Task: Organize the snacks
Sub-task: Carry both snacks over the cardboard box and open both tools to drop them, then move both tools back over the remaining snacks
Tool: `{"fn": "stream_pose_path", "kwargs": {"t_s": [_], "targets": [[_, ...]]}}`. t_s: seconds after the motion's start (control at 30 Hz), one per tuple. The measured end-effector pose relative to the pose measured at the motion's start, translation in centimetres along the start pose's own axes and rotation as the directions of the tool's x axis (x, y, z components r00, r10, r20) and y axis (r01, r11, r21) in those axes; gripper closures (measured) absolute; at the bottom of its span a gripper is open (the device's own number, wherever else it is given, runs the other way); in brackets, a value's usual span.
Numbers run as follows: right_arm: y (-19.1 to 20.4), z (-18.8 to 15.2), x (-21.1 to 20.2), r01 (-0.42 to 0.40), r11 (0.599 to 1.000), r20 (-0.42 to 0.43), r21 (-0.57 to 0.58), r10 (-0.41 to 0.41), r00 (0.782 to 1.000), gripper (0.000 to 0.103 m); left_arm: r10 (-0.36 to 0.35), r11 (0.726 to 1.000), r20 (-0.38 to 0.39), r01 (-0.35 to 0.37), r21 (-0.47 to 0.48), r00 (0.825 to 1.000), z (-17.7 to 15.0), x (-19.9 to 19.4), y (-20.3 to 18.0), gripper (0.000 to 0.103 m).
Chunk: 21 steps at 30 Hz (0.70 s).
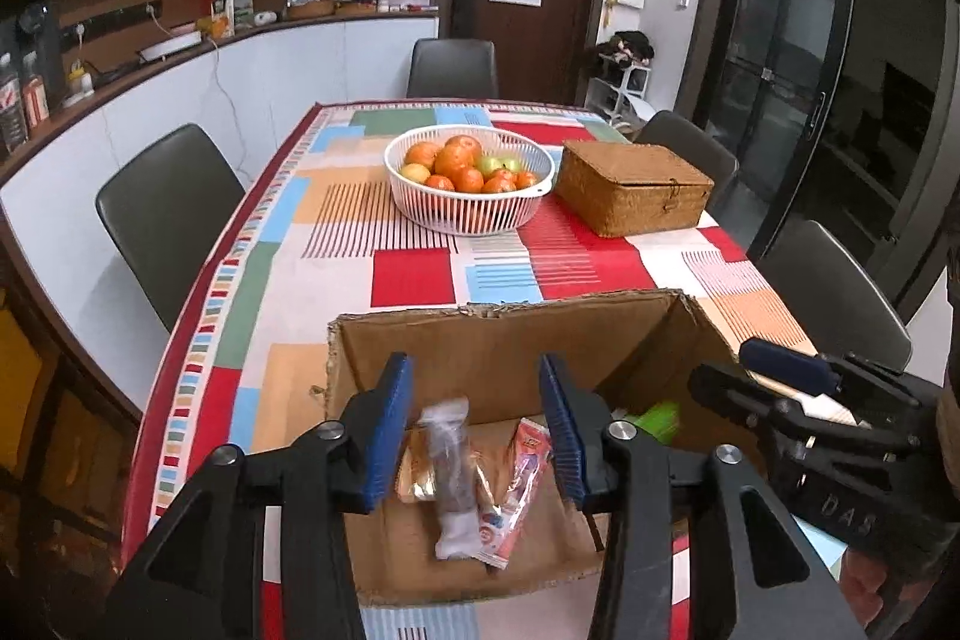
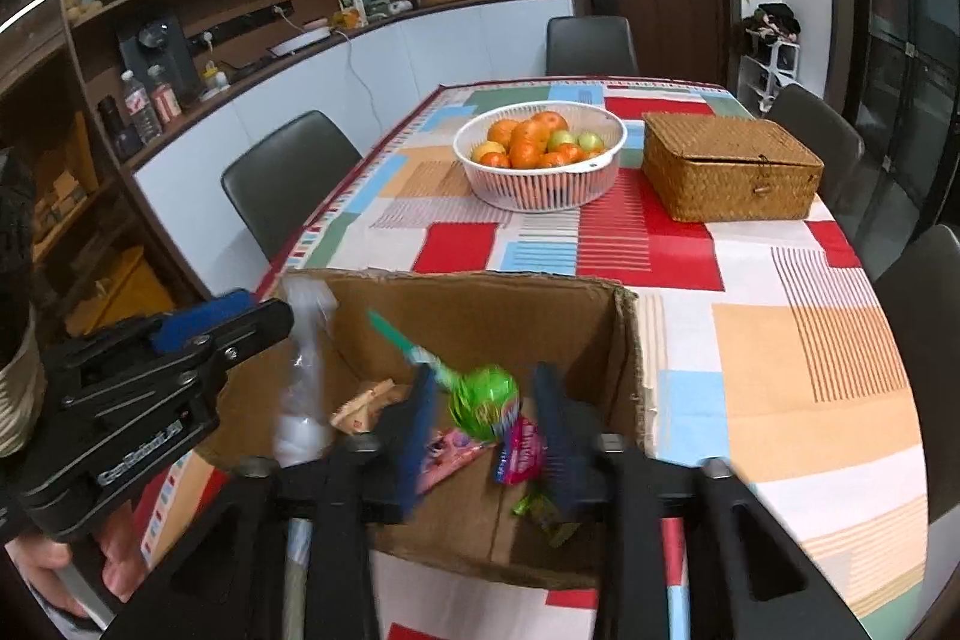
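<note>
Left wrist view: left hand-held gripper (image 1: 477,424) released, jaws apart over cardboard box (image 1: 510,334) on table (image 1: 414,274). Clear packet (image 1: 450,466) directly below, long axis running away from camera.

Right wrist view: right hand-held gripper (image 2: 486,430) released, green lollipop (image 2: 483,400) between jaws, untouched; stick pointing up-left. Nearer than left.

Above the open cardboard box (image 1: 504,340) the left tongs (image 1: 483,424) gape, nothing between their blue pads. Inside the box lie a clear-wrapped dark snack (image 1: 450,472), a red-and-white packet (image 1: 516,496) beside it and something green (image 1: 657,418). The right tongs (image 1: 780,370) hover at the box's right wall. Beyond the box on the worktop (image 1: 414,274) stand a white fruit basket (image 1: 468,214) and a wicker case (image 1: 633,187).
</note>
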State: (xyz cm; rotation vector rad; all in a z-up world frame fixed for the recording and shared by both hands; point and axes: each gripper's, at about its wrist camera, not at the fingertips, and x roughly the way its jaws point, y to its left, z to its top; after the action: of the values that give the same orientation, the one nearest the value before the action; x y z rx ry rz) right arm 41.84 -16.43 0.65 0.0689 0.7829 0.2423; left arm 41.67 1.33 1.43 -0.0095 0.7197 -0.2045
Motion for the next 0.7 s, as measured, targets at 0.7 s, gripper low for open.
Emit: {"fn": "stream_pose_path", "kwargs": {"t_s": [0.7], "targets": [[0.1, -6.7, -10.8, 0.027, 0.999, 0.138, -0.040, -0.021, 0.990, 0.049, -0.032, 0.991, 0.124, 0.015, 0.135, 0.992, -6.9, -11.4, -4.5, 0.039]]}}
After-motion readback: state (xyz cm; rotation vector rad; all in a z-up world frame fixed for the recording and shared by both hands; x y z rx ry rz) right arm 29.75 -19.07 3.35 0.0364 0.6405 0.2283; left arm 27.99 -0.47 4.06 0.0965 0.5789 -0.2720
